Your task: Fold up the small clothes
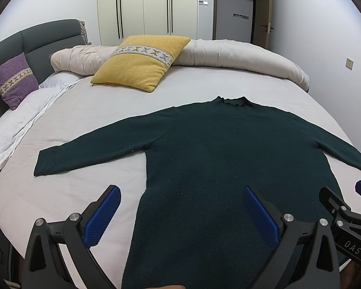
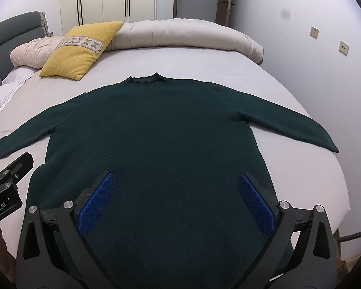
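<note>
A dark green long-sleeved sweater (image 1: 216,149) lies flat on the bed, collar away from me and both sleeves spread out; it also shows in the right wrist view (image 2: 161,130). My left gripper (image 1: 180,192) is open and empty above the sweater's lower left part, its left finger over the sheet. My right gripper (image 2: 175,180) is open and empty above the sweater's lower middle. The right gripper shows at the right edge of the left wrist view (image 1: 344,207). The left gripper shows at the left edge of the right wrist view (image 2: 4,175).
The bed sheet (image 1: 103,110) is light grey. A yellow cushion (image 1: 142,60) and a rolled duvet (image 1: 240,55) lie at the far side. A purple cushion (image 1: 14,79) leans on the grey headboard (image 1: 36,41) at left. Wardrobe (image 1: 144,4) and door behind.
</note>
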A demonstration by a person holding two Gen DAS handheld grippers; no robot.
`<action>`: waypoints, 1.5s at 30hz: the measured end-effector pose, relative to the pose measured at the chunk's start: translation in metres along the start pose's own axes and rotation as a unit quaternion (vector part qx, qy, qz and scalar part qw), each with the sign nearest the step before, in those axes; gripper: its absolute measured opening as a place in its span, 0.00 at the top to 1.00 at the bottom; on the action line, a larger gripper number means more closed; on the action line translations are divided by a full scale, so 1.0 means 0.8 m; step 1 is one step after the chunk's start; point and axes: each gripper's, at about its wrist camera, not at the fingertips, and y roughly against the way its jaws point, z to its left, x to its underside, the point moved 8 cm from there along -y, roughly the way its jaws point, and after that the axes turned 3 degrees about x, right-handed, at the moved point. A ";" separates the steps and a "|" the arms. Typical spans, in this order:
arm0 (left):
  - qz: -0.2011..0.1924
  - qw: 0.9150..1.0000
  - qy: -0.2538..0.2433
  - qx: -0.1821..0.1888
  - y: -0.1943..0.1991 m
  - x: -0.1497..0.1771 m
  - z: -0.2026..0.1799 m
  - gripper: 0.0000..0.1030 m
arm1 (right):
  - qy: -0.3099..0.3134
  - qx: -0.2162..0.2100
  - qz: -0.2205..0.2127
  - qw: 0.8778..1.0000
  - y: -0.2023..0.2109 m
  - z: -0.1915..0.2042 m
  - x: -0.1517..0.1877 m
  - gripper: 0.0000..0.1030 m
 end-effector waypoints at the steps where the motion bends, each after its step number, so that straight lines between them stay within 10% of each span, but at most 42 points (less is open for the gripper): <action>1: 0.000 1.000 0.000 0.000 0.000 0.000 0.000 0.00 | 0.000 0.000 0.000 1.000 0.001 0.000 -0.001 0.00; 45: 0.000 1.000 0.000 -0.001 0.002 0.005 0.004 0.00 | -0.001 -0.002 0.003 1.000 0.003 0.004 0.004 0.00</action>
